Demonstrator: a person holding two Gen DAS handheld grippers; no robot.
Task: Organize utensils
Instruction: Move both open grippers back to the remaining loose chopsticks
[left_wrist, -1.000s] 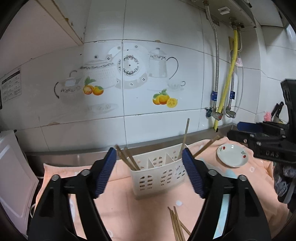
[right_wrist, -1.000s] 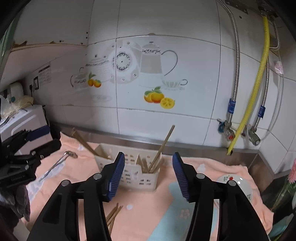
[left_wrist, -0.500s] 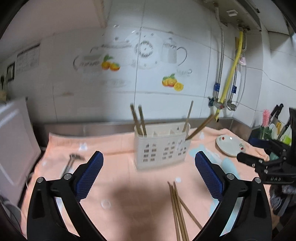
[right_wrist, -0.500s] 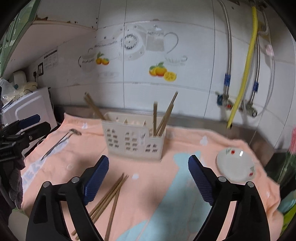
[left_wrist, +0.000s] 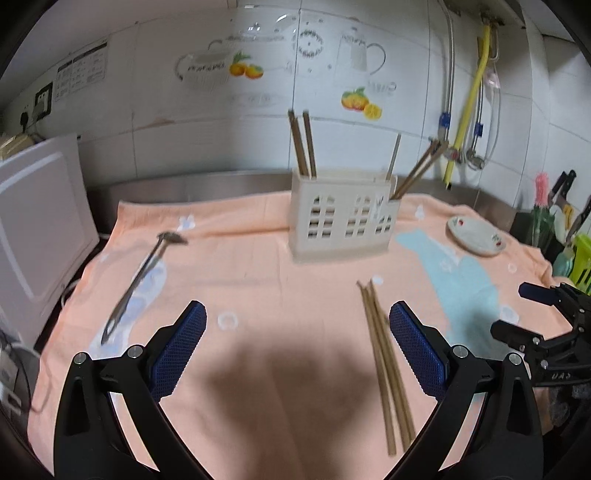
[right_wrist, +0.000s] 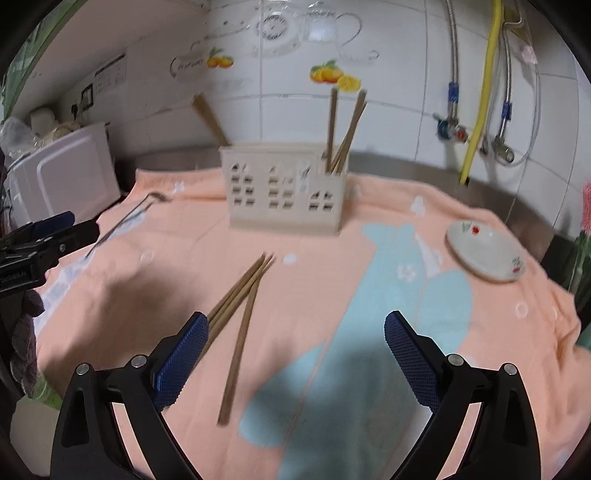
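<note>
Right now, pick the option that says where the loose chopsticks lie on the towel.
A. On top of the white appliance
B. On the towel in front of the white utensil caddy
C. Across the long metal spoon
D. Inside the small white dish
B: the loose chopsticks lie flat on the peach towel, nearer the cameras than the white utensil caddy, apart from dish and spoon.

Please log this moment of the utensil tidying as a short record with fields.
surface: peach towel
holder: white caddy, upright, chopsticks standing in both end compartments
loose chopsticks: lying flat in front of the caddy
metal spoon: lying flat, left of the caddy
small plate: right of the caddy
left gripper: open, empty
right gripper: jaws opening, nothing between them
</note>
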